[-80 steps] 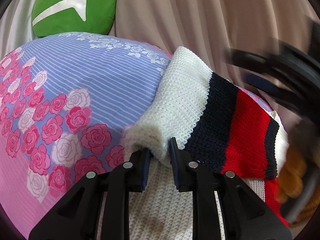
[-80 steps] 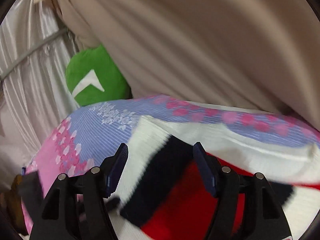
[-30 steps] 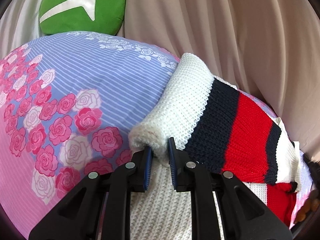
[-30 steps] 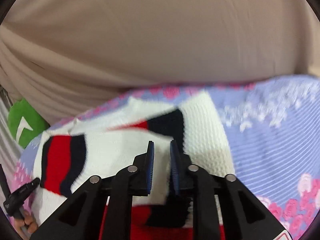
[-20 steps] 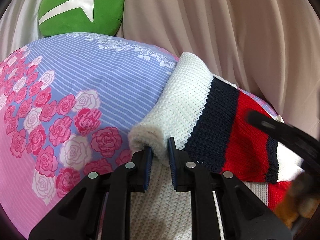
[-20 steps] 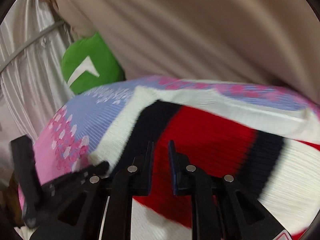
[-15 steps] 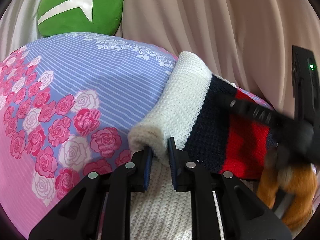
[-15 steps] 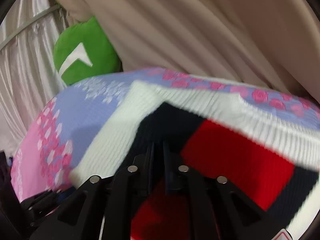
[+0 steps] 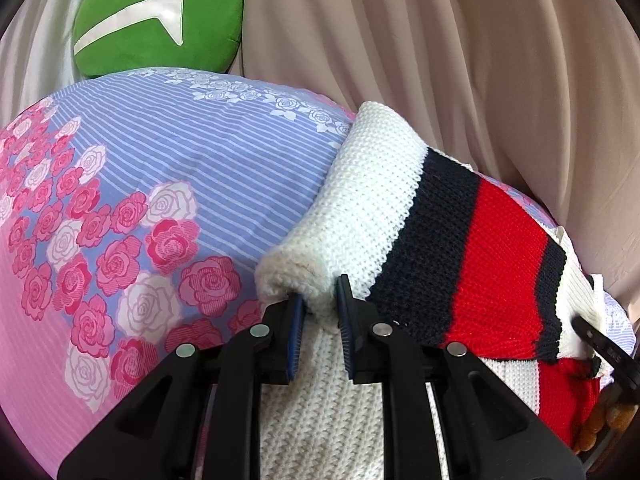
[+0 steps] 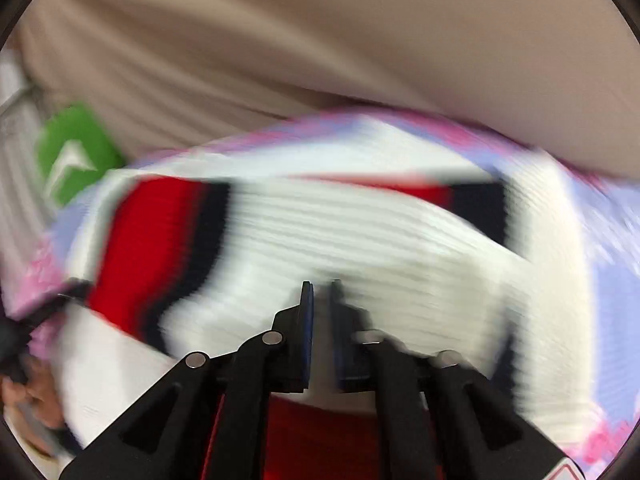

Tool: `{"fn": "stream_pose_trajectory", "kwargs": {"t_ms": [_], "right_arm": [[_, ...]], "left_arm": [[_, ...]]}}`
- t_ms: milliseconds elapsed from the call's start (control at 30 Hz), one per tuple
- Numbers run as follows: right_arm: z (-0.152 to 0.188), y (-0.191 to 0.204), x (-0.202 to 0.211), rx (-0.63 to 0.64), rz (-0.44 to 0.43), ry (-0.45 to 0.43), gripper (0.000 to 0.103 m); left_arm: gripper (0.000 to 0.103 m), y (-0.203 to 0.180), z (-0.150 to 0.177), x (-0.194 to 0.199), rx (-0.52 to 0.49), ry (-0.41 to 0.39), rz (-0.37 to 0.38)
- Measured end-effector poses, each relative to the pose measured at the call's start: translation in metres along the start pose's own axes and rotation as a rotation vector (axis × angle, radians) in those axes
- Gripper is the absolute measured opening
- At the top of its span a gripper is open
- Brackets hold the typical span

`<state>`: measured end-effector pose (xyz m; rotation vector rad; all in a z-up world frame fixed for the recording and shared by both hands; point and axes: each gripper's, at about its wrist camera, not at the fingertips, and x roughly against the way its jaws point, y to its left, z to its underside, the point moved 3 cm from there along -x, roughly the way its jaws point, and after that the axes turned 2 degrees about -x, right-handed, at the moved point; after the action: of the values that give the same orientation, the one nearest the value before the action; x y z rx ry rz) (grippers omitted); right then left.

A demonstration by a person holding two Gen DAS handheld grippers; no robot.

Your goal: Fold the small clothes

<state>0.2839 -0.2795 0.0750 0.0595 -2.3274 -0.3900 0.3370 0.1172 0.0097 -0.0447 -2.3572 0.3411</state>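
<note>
The white knitted sweater with navy and red bands (image 9: 400,216) lies on the bed's lilac striped sheet printed with pink roses (image 9: 168,168), its left sleeve folded across the body. The left gripper (image 9: 318,312) has not moved over the last seconds: its jaws stay pinched on the white fold at the sweater's near left edge. The right gripper (image 10: 320,300) has swung from the red band to the near white body of the sweater. Its jaws stand nearly together with white knit between them, though motion blur leaves it uncertain whether they grip the cloth. A green round cushion with a white arrow mark (image 9: 160,16) sits at the far left against beige curtains (image 9: 440,60). Judged from this, both near edges are being secured for the next fold, probably away from the person.
</note>
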Motion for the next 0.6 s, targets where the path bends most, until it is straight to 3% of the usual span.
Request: {"fn": "stream_pose_trajectory", "kwargs": {"t_ms": [67, 100, 200, 267, 300, 400, 433, 467, 600], "right_arm": [[0.001, -0.03, 0.032, -0.087, 0.084, -0.063, 0.003], [0.003, -0.038, 0.045, -0.108, 0.095, -0.086, 0.013], [0.016, -0.036, 0.071, -0.125, 0.0, -0.103, 0.02], [0.021, -0.035, 0.065, -0.119, -0.027, -0.067, 0.054], [0.024, -0.031, 0.056, -0.115, -0.025, -0.048, 0.055], [0.023, -0.013, 0.026, -0.086, -0.008, -0.009, 0.05], [0.023, -0.006, 0.025, -0.07, 0.011, -0.016, 0.036], [0.019, 0.0, 0.023, -0.054, 0.011, -0.016, 0.007], [0.007, -0.007, 0.062, -0.089, -0.01, -0.134, 0.007]], "left_arm": [[0.017, 0.0, 0.0, 0.001, 0.007, 0.0, 0.003], [0.017, 0.0, 0.0, 0.001, 0.007, -0.001, 0.001], [0.017, -0.001, 0.0, 0.001, -0.001, -0.002, -0.008], [0.017, -0.001, 0.001, 0.001, -0.001, -0.001, 0.001], [0.017, -0.001, 0.001, 0.002, 0.001, -0.001, 0.01], [0.018, 0.001, 0.001, 0.002, 0.006, 0.0, 0.021], [0.018, 0.001, 0.001, 0.003, 0.006, 0.0, 0.017], [0.018, 0.002, 0.001, 0.003, 0.009, 0.0, 0.016], [0.016, 0.005, 0.0, 0.002, 0.02, 0.006, 0.023]]}}
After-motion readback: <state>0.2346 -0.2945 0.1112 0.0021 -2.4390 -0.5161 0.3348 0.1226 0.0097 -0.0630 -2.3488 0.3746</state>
